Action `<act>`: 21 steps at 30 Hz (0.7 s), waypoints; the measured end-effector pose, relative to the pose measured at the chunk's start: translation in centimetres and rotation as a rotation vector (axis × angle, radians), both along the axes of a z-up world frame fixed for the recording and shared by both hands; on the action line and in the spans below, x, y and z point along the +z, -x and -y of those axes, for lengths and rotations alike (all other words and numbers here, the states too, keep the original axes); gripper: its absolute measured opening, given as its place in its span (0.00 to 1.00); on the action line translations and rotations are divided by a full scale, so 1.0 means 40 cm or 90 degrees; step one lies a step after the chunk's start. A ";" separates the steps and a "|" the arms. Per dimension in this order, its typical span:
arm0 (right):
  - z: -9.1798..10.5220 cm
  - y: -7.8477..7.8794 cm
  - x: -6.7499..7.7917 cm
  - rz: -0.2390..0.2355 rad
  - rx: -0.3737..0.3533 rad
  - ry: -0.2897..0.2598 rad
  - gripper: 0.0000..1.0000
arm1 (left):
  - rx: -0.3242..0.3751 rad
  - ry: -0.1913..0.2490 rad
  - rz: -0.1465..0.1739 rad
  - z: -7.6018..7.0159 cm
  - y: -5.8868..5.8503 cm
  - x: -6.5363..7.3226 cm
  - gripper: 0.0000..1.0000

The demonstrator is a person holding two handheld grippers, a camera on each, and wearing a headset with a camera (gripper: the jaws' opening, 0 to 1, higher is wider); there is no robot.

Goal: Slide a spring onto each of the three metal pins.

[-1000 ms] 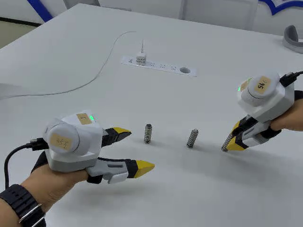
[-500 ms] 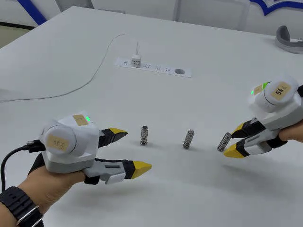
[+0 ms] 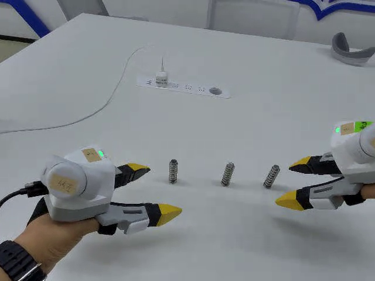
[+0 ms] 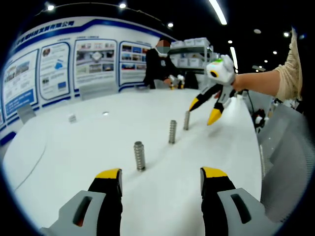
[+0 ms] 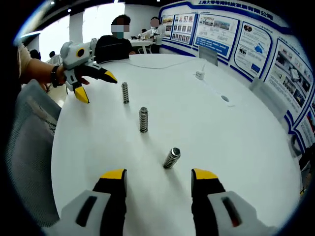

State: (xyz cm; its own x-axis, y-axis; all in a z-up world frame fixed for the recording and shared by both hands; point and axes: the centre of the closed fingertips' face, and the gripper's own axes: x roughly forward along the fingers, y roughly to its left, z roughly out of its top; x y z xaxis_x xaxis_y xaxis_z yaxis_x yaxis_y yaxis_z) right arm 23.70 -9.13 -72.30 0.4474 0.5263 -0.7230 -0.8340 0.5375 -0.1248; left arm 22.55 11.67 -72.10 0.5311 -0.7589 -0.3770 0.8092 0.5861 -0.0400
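Worktop [image 3: 246, 117] comes first, in the head view. On it stand the left spring [image 3: 173, 171], the middle spring [image 3: 228, 174] and the right spring [image 3: 271, 176] in a row. The right spring leans a bit. The left gripper [image 3: 159, 190] is near the left spring, and the right gripper [image 3: 286, 184] is just beside the right spring. Both have their fingers [image 3: 167, 212] spread wide and hold nothing.

In the left gripper view, the yellow-tipped fingers [image 4: 109, 179] are apart, with the left spring [image 4: 140, 155] just ahead and the other two farther on.

In the right gripper view, the fingers [image 5: 114, 176] are apart too, and the right spring [image 5: 172, 157] is close in front, not touched.

I cannot see the pins; I think they are inside the springs. The right spring could fall over if a finger bumps it, or pop off if it is not pushed all the way down.

One second ago the right gripper was pinching that spring. Now it has let go and moved back. The left gripper stayed open.
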 end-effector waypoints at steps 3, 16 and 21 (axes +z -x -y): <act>-0.005 0.005 0.010 0.014 -0.002 -0.027 0.57 | 0.002 -0.001 -0.001 -0.003 0.000 -0.002 0.66; -0.013 0.027 0.023 0.053 -0.015 -0.095 0.63 | 0.007 0.002 -0.007 -0.011 0.002 -0.009 0.69; -0.010 0.032 0.024 0.059 -0.026 -0.109 0.64 | 0.011 0.005 -0.008 -0.016 0.002 -0.013 0.69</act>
